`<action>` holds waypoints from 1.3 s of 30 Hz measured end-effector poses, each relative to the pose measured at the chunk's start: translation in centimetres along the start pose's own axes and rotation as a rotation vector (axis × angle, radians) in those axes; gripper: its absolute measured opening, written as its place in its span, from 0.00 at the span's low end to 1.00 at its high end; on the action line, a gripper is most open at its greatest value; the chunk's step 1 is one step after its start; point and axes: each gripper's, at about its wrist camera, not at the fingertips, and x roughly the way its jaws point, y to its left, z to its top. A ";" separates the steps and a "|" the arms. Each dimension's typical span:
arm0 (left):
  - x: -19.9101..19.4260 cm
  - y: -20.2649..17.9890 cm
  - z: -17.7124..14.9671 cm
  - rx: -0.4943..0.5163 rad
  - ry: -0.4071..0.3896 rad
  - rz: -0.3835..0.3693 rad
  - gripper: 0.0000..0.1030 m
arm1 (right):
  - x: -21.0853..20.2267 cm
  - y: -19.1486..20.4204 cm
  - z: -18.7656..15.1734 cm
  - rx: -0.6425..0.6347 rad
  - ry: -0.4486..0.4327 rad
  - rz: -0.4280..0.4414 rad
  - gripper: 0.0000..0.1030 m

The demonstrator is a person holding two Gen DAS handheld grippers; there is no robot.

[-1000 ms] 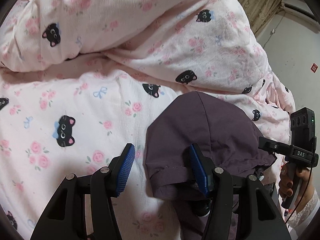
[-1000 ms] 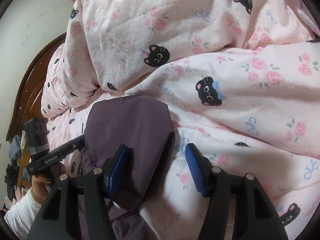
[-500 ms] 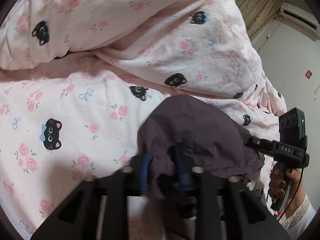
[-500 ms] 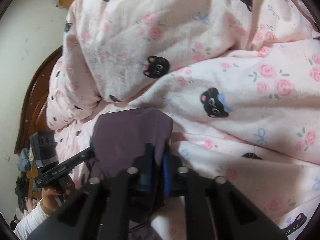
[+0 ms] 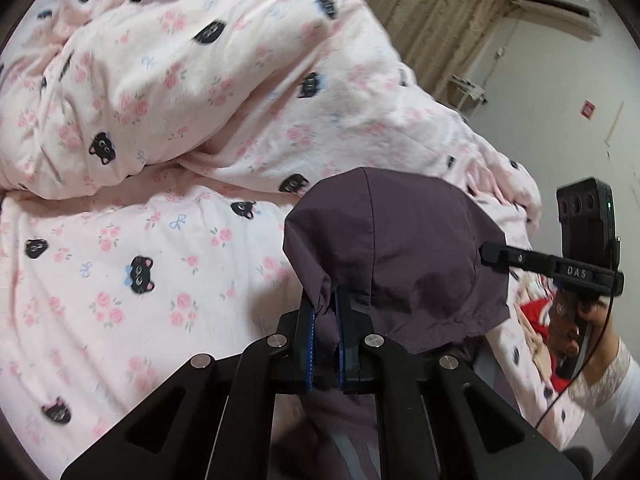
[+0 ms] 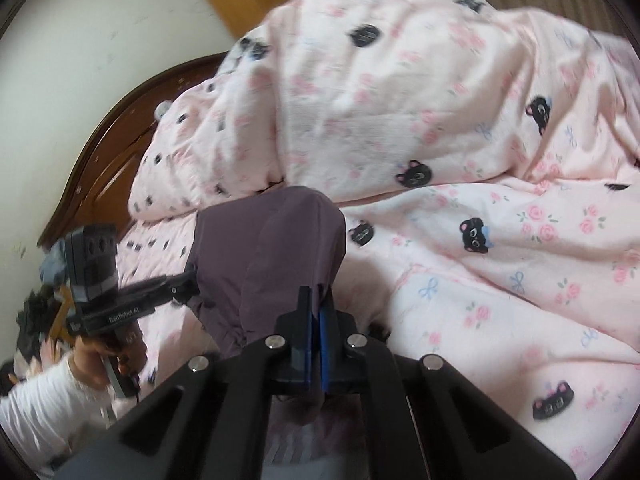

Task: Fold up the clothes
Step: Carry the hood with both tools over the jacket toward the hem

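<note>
Both our grippers, left gripper [image 5: 325,312] and right gripper [image 6: 316,308], are clamped on opposite edges of the purple garment [image 5: 404,248], which we hold raised over the pink cat-print duvet [image 5: 140,256].

Left gripper [image 5: 325,312]: jaws drawn together, blue pads nearly meeting, a fold of purple garment [image 5: 404,248] pinched between them at its left lower edge. Fingers are pointed forward and slightly upward.

Right gripper [image 6: 316,312]: jaws likewise closed, pads pressed on the same cloth at its right lower edge. From the left wrist view, its slim black body is seen at far right, reaching in to the garment's right side.

Right hand [image 5: 596,316]: wrapped round the handle, white sleeve at the wrist.

Left hand [image 6: 100,354]: gripped round its handle, dark-painted nails seen, white sleeve below. Both grippers are held side by side, level.
</note>
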 end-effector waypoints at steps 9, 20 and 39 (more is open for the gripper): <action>-5.6 -3.9 -4.9 0.132 0.043 0.011 0.07 | -4.9 4.8 -4.9 -0.129 0.036 -0.022 0.03; -6.7 -7.9 -13.1 0.336 0.082 0.130 0.07 | -6.6 8.0 -12.3 -0.270 0.079 -0.105 0.03; -6.7 -7.7 -15.8 0.295 0.011 0.147 0.07 | -4.7 10.7 -8.7 -0.445 0.196 -0.063 0.69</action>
